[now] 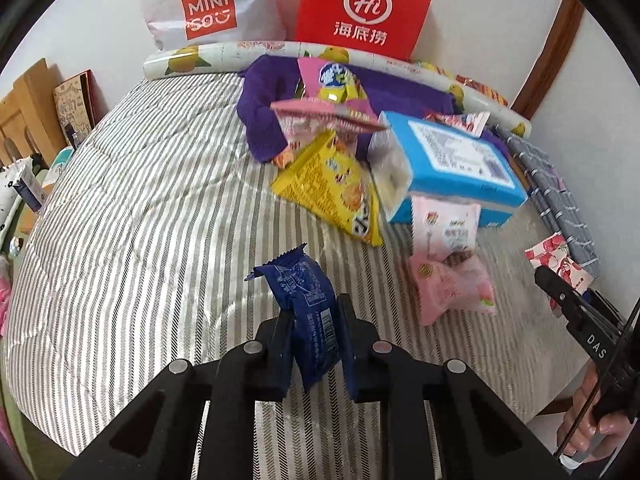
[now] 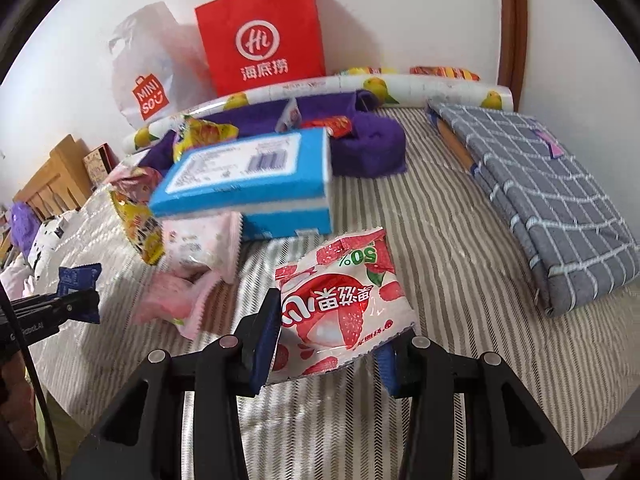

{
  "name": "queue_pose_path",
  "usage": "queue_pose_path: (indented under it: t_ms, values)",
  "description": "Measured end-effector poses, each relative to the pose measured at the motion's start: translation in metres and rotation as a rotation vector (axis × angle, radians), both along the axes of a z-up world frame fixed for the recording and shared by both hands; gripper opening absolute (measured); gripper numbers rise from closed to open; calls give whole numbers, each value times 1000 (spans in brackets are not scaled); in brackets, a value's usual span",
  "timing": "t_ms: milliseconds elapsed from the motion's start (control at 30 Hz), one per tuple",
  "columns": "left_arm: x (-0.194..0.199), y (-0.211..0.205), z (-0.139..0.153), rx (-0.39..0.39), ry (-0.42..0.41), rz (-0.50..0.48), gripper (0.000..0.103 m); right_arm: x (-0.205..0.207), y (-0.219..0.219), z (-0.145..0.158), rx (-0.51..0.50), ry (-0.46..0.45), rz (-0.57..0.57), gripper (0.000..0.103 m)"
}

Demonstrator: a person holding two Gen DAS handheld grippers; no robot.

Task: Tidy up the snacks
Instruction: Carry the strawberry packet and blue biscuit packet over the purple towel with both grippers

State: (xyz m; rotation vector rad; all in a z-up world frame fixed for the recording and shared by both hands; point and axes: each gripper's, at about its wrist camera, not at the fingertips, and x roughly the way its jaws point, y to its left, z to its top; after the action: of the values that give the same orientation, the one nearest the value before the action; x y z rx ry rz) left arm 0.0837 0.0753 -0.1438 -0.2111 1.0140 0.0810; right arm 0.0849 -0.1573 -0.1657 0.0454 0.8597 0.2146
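My left gripper point(image 1: 316, 320) is shut on a dark blue snack packet point(image 1: 308, 304), held upright above the striped bedcover point(image 1: 140, 220). My right gripper point(image 2: 332, 320) is shut on a pink-and-red strawberry snack packet point(image 2: 340, 300); it also shows at the right edge of the left wrist view point(image 1: 556, 260). A snack pile lies ahead: a yellow packet point(image 1: 332, 188), pale pink packets point(image 1: 452, 280), a blue box point(image 1: 460, 160), and more packets on a purple cloth point(image 1: 264, 120).
A red paper bag point(image 1: 364, 8) and a white Miniso bag point(image 1: 200, 8) stand against the wall behind a lemon-print roll point(image 1: 192, 60). A folded grey checked cloth point(image 2: 540, 184) lies at the right. Wooden furniture point(image 1: 28, 112) stands at the left.
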Motion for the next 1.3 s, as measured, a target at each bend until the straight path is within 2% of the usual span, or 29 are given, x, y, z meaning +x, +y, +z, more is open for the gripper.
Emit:
queue_pose_path:
  t_ms: [200,500,767,1300]
  values:
    - [7,-2,27,-11,-47,-30,18,2,8,27,20,-25,18,43]
    - [41,-5,61,-43,-92,-66,18,22,21,72,25,-93,43,43]
    - [75,-8,78,-65,-112,-89,18,53,28,101,29,-137,44,43]
    - [147,-12,105,-45,-152,-119,18,118,37,114,-8,-163,27,43]
